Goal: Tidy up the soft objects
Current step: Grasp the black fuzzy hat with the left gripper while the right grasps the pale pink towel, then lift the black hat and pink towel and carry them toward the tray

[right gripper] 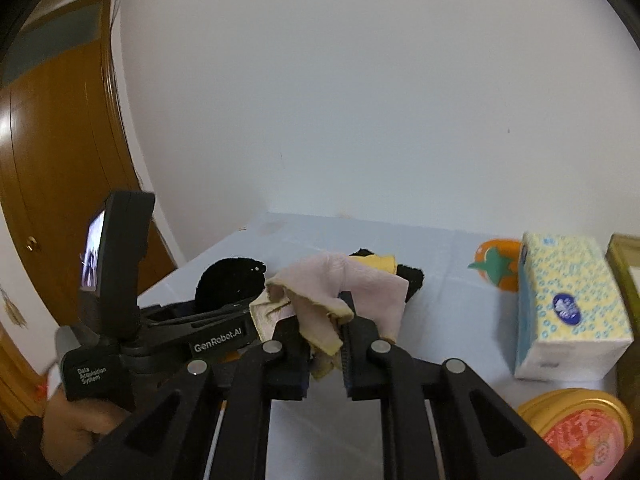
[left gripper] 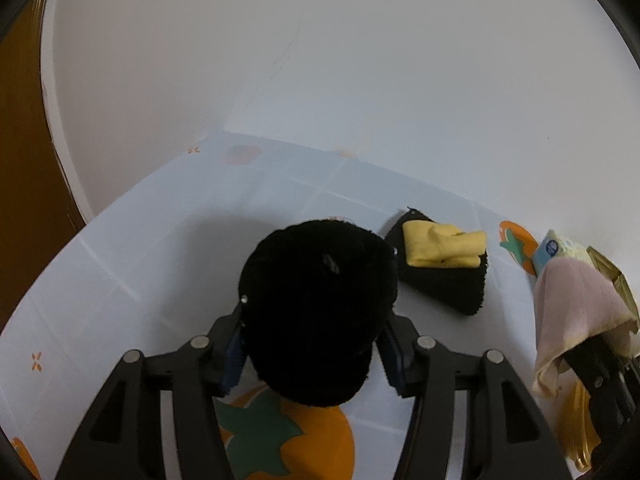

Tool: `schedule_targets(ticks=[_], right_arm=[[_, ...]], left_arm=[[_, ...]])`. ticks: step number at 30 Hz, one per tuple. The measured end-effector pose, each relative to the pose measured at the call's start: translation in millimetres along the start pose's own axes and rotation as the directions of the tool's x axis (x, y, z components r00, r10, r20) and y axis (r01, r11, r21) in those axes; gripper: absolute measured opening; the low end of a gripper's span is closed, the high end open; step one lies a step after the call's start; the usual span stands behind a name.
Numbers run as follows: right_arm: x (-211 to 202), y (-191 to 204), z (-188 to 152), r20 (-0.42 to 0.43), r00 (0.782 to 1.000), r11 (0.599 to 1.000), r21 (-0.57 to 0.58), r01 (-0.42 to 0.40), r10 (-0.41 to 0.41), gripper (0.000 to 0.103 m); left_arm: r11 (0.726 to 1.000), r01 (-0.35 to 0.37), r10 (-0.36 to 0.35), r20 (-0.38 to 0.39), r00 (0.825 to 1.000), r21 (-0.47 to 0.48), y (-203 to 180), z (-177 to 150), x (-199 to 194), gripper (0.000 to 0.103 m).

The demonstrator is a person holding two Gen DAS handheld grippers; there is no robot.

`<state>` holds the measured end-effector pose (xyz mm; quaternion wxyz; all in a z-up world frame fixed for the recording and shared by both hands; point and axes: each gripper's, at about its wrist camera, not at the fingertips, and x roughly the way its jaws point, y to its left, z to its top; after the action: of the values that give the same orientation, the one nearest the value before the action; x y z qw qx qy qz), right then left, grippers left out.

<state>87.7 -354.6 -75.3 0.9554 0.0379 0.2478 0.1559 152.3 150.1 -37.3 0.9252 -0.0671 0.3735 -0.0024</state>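
Observation:
My left gripper (left gripper: 316, 356) is shut on a black fuzzy cloth (left gripper: 316, 312) and holds it above the table; the cloth hides the fingertips. It also shows in the right wrist view (right gripper: 228, 284). My right gripper (right gripper: 326, 344) is shut on a pale pink cloth with a yellow edge (right gripper: 340, 292), which drapes over its fingers; it shows at the right of the left wrist view (left gripper: 576, 304). On the table a folded yellow cloth (left gripper: 442, 249) lies on top of another black cloth (left gripper: 444, 284).
The table has a light blue covering (left gripper: 160, 240) with orange fruit prints and stands against a white wall. A tissue box (right gripper: 568, 304) stands at the right, with a round yellow tin (right gripper: 580, 428) in front of it. A wooden door (right gripper: 60, 160) is at the left.

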Motion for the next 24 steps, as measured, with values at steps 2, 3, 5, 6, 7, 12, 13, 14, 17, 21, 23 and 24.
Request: schedule_targets(ticks=[2,3,5,6,7,12,13,14,17,21,23,24], right_arm=[[-4.3,6.0,-1.0,0.002,1.000,0.999,-0.014,0.031,-0.031,0.014],[-6.2,7.5,-1.3,0.005,0.999,0.999,-0.018,0.041,-0.041,0.014],[-7.2,5.7,-1.7,0.011,0.999,0.999,-0.018,0.047,-0.046,0.014],[-10.1,4.9,-2.2,0.014,0.999,0.999,-0.017,0.047,-0.046,0.014],[-10.2,0.0,-3.9,0.016,0.999,0.999,-0.018,0.044,-0.044,0.014],[-13.6,6.1,-5.1,0.038,0.998,0.997,-0.055,0.051,-0.048,0.014],[-15.1,9.0,-5.7,0.041,0.998,0.996,-0.070,0.053,-0.050,0.014],[-17.3,11.8,-7.9,0.044,0.998,0.995,-0.081,0.056,-0.052,0.014],[-21.9,16.4,-10.9,0.057,0.997,0.993,-0.104,0.062,-0.056,0.014],[-27.8,18.6,-12.0,0.065,0.996,0.992,-0.106,0.064,-0.057,0.014],[-29.9,18.1,-12.2,0.068,0.996,0.993,-0.102,0.065,-0.059,0.014],[-29.4,16.0,-12.7,0.066,0.996,0.993,-0.102,0.062,-0.055,0.014]], left_arm=[[1.000,-0.006,0.006,0.004,1.000,-0.002,0.3,1.0,-0.9,0.055],[1.000,-0.007,0.007,0.005,1.000,-0.006,1.2,1.8,-1.6,0.055],[1.000,-0.011,0.011,0.007,1.000,-0.018,3.8,2.3,-2.3,0.055],[1.000,-0.012,0.013,0.008,1.000,-0.025,5.3,2.5,-3.0,0.055],[0.999,-0.014,0.014,0.010,1.000,-0.030,5.9,2.2,-4.2,0.055],[0.999,-0.024,0.026,0.056,0.998,-0.042,9.0,1.0,-14.8,0.055],[0.999,-0.022,0.025,0.064,0.998,-0.040,9.6,0.8,-16.9,0.055],[0.999,-0.024,0.026,0.070,0.997,-0.038,9.1,-0.3,-19.7,0.055],[0.999,-0.027,0.029,0.075,0.997,-0.032,7.9,-3.7,-25.4,0.055],[0.999,-0.035,0.037,0.091,0.995,-0.019,6.0,-7.4,-33.2,0.055],[0.999,-0.037,0.038,0.097,0.995,-0.015,4.9,-9.1,-36.4,0.055],[0.999,-0.039,0.040,0.100,0.994,-0.014,4.7,-9.8,-38.1,0.055]])
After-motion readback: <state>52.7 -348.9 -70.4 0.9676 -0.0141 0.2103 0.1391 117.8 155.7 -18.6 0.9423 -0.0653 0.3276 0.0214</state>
